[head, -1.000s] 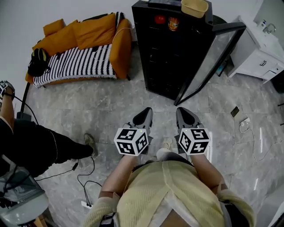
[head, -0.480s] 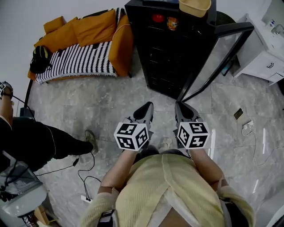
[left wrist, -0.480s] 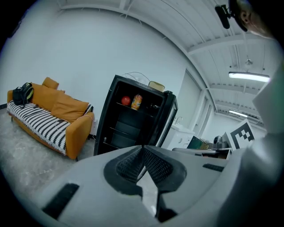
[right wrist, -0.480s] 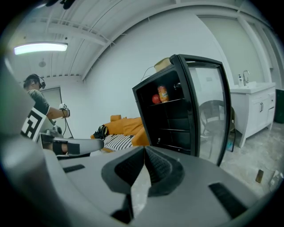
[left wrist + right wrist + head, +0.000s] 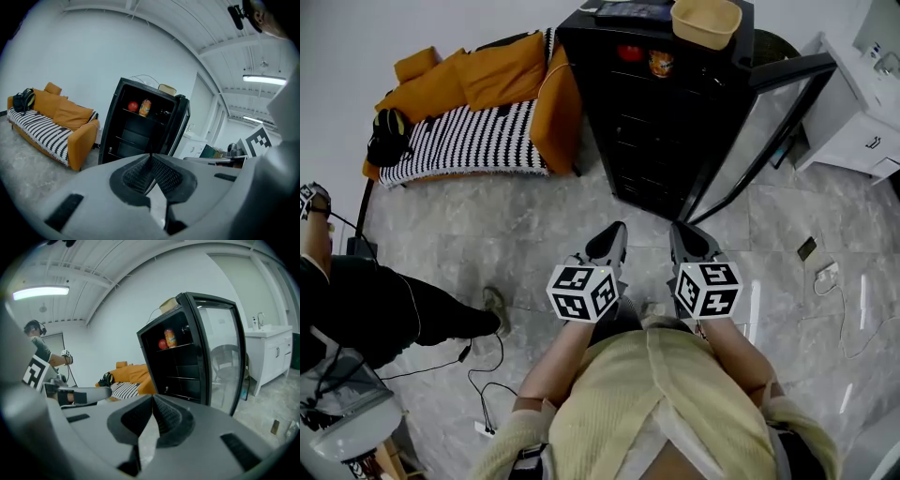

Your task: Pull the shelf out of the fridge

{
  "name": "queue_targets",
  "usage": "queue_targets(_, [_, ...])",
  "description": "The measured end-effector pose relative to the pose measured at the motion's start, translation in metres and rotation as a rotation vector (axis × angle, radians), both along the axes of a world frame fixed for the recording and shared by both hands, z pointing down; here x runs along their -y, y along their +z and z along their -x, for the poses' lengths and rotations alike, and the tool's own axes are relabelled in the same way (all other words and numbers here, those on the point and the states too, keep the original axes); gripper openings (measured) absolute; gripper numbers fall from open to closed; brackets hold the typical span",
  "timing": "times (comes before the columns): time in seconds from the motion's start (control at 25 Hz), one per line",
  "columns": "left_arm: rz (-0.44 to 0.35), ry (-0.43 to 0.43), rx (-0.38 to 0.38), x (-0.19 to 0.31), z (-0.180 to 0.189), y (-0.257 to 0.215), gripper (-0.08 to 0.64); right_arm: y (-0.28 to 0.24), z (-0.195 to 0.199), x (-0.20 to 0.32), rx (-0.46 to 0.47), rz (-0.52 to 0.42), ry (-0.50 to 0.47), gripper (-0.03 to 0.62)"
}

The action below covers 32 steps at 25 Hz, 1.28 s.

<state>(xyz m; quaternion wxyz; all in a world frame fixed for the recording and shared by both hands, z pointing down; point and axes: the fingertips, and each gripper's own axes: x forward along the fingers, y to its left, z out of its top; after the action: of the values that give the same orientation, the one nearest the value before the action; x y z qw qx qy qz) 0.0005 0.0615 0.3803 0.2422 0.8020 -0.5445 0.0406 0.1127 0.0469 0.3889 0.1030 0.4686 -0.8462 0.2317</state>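
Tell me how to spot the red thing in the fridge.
Find the tall black fridge, glass door swung open, right of the orange sofa. Look at its top shelf. Yours is the round red one on the left; its neighbour is orange and taller.

At upper centre, a black fridge [image 5: 661,122], glass door [image 5: 764,122] swung open toward the right, tan basket [image 5: 705,21] on its roof, a red item [image 5: 630,52] and an orange jar [image 5: 660,63] high up inside. Below, at mid-frame, left gripper [image 5: 618,228] and right gripper [image 5: 677,229] side by side (jaws together, nothing in them), aimed at the fridge, well apart from it. At upper left, an orange sofa [image 5: 492,66] under a striped cover [image 5: 459,136].
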Motion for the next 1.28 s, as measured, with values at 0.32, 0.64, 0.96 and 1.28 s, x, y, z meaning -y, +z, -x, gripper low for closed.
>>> queue_targets(0.32, [-0.034,0.028,-0.017,0.034,0.001,-0.006,0.032,-0.003,0.001,0.025,-0.001,-0.014,0.036,0.030])
queue_targets(0.64, [-0.032,0.122,-0.019,0.090,0.008,-0.004,0.032,-0.007,0.015,0.068,-0.016,-0.030,0.110,0.031])
queue_targets(0.96, [-0.006,0.183,0.002,0.134,0.025,0.007,0.032,0.005,0.023,0.116,-0.012,0.013,0.218,0.031])
queue_targets(1.28, [0.036,0.206,-0.014,0.160,0.039,0.035,0.032,0.034,0.046,0.142,-0.058,0.054,0.231,0.030])
